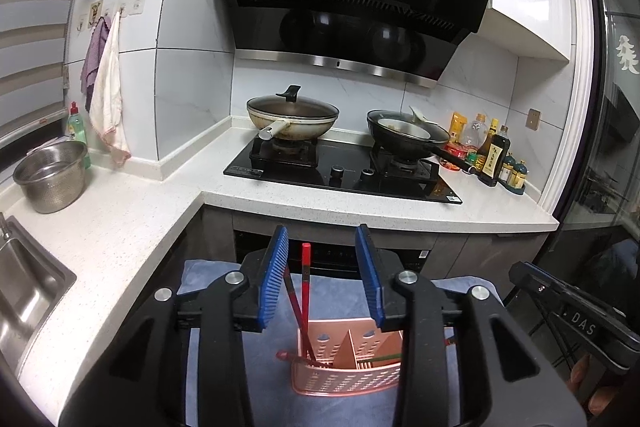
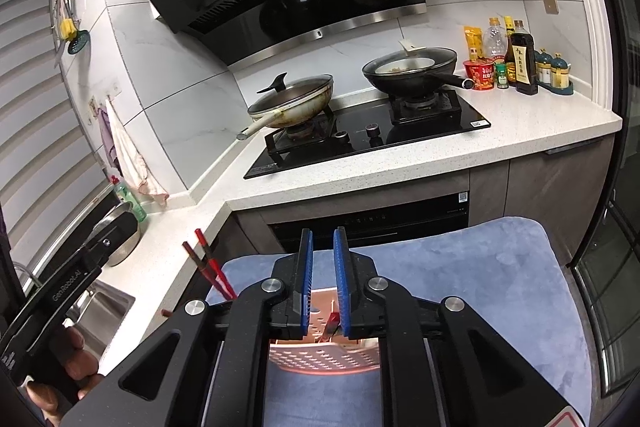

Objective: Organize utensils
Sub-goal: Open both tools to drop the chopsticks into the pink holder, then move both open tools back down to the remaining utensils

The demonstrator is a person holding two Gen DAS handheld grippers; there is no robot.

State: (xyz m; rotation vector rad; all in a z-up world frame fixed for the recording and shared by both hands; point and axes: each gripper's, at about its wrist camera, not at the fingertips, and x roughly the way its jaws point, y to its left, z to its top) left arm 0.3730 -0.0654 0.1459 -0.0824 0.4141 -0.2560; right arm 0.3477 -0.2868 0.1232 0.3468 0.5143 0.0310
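Note:
A pink perforated utensil holder (image 1: 348,367) with dividers stands on a blue cloth (image 1: 208,275). A pair of red and dark chopsticks (image 1: 305,291) stands tilted in its left compartment. A thin green utensil lies across its right side. My left gripper (image 1: 322,247) is open above the holder, with the chopsticks between its fingers but not clamped. In the right wrist view the holder (image 2: 324,359) lies right under my right gripper (image 2: 323,247), whose jaws stand narrowly apart. A small red-tipped utensil (image 2: 332,323) sits low between them; I cannot tell if it is clamped. The chopsticks (image 2: 210,263) stick up at left.
A white speckled counter (image 1: 120,227) runs in an L, with a sink (image 1: 24,291) and a steel colander (image 1: 50,175) at left. A black hob (image 1: 340,171) carries two lidded pans. Sauce bottles (image 1: 492,151) stand at right. An oven front sits below the hob.

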